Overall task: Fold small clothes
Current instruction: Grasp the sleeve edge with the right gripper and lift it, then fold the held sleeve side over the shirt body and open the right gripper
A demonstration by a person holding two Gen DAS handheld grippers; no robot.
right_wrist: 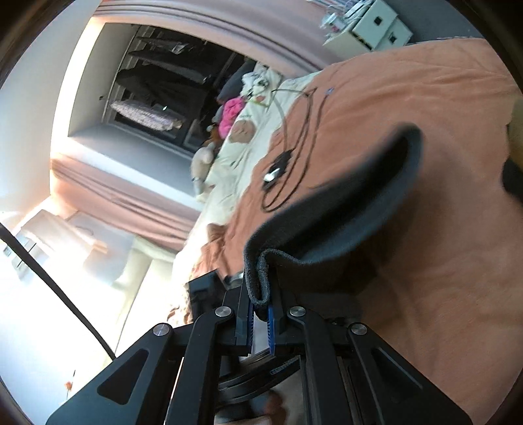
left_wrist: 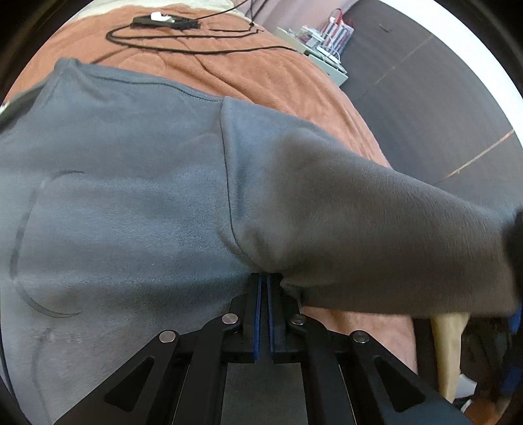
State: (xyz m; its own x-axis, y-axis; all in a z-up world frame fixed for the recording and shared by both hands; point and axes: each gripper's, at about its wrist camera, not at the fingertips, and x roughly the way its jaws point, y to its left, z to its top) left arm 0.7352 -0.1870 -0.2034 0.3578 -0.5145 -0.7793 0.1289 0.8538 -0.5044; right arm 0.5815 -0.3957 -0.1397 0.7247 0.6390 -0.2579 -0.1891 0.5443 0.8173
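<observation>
A small grey fleece top (left_wrist: 124, 196) lies spread on an orange blanket (left_wrist: 268, 75). Its sleeve (left_wrist: 376, 235) is lifted off the bed and stretches to the right. My left gripper (left_wrist: 264, 281) is shut on the top's fabric at the armpit seam. In the right wrist view my right gripper (right_wrist: 261, 300) is shut on the sleeve cuff (right_wrist: 260, 278), a rolled grey edge pinched between the blue pads. The sleeve (right_wrist: 343, 209) hangs in the air above the blanket (right_wrist: 408, 108).
A black cable and small black device (left_wrist: 157, 21) lie on the blanket beyond the top. A white cabinet with clutter (left_wrist: 327, 49) stands past the bed edge over dark floor (left_wrist: 425, 98). A cream quilt and pink toy (right_wrist: 232, 114) sit at the bed's far end.
</observation>
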